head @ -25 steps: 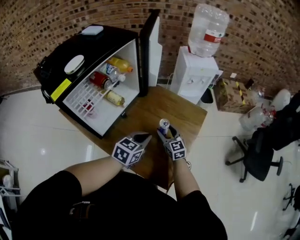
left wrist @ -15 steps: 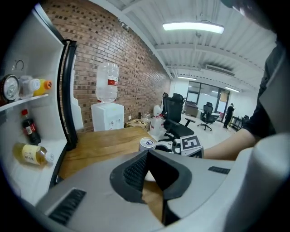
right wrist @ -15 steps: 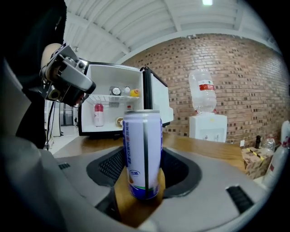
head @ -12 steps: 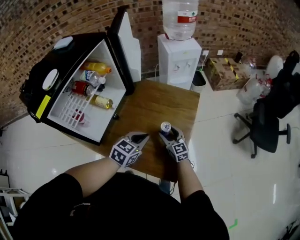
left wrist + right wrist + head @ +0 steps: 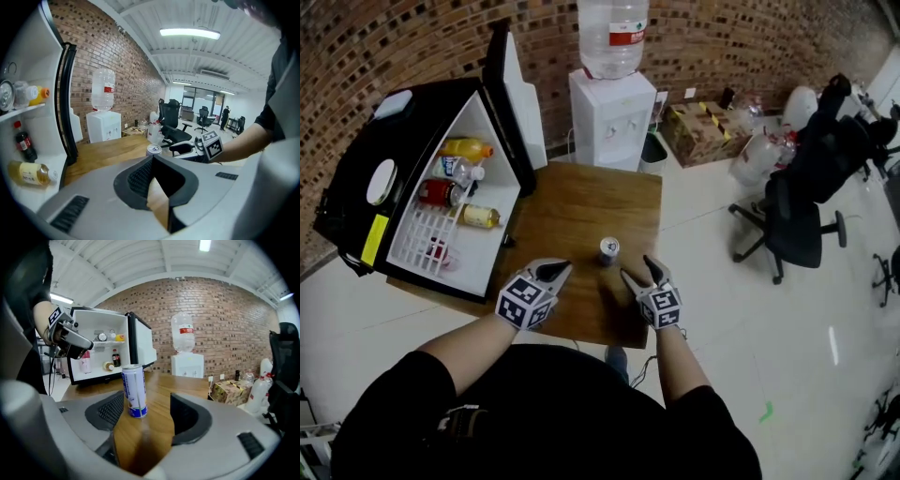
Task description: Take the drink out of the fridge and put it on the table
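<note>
A blue and white drink can (image 5: 608, 249) stands upright on the wooden table (image 5: 581, 202); it also shows in the right gripper view (image 5: 134, 391) and the left gripper view (image 5: 153, 149). My right gripper (image 5: 639, 273) sits just behind and to the right of the can. Its jaws are opening wide, and the can stands free just ahead of its left finger (image 5: 108, 412), touching no pad. My left gripper (image 5: 554, 271) hovers left of the can with its tips together and nothing between them.
The black mini fridge (image 5: 412, 202) stands open at the table's left end, with several bottles (image 5: 455, 169) on its shelves and its door (image 5: 508, 89) swung back. A water dispenser (image 5: 609, 103) stands behind the table. An office chair (image 5: 792, 225) is on the floor to the right.
My right gripper has let go of the can and drawn back a little, jaws spread. The can stays upright on the table. The head view has swung to the right.
</note>
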Demonstrator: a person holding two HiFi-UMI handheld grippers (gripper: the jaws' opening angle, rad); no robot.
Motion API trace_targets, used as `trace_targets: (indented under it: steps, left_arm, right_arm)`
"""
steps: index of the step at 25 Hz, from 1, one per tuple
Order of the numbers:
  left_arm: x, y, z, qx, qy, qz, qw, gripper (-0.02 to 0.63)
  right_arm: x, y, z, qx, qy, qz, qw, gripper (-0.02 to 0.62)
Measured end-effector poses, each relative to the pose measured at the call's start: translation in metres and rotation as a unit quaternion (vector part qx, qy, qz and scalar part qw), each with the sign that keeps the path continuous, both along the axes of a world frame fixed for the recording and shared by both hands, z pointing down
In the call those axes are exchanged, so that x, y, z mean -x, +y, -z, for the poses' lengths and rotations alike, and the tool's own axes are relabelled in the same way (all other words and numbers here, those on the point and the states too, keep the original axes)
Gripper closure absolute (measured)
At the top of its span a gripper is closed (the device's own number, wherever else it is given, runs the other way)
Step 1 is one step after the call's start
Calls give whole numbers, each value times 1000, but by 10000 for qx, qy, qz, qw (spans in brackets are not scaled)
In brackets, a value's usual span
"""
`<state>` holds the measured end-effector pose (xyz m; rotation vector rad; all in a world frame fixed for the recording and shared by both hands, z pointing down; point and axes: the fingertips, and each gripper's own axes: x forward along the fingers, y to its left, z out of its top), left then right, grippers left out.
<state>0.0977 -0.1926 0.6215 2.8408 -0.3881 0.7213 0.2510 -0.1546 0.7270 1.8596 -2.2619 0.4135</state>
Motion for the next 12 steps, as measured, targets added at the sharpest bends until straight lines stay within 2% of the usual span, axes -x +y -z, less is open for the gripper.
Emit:
trace_targets:
  steps: [3,4,5,9,10,11,12]
  left_arm:
    - [16,11,23,-209,80,-390,9990,609]
    - [20,16,32,-278,136,-524,9981,609]
    - [24,21,41,-337,198,-629,9973,609]
    - [46,41,74,-447,563,-819,9940,609]
    - [52,44,81,-464,627,-828,9935,609]
    - [58,47,88,-478,680,-818,9932,609]
    - [63,49,95,-492,740,-789,9929,609]
  right_arm:
    - [2,33,34,28,-119,-133,9998,329]
    - [5,44,50,-4,-138,-115,9998,383]
    - [11,54,66,-37,-159,-64,9998,410]
    - [38,87,124,-152,-341,371,9986,486]
    - [45,93,137,-172,-410,481,9979,527]
    - [51,99,149,-177,-462,593,9970,529]
    - [56,104,159,-169,-475,712,9962,564]
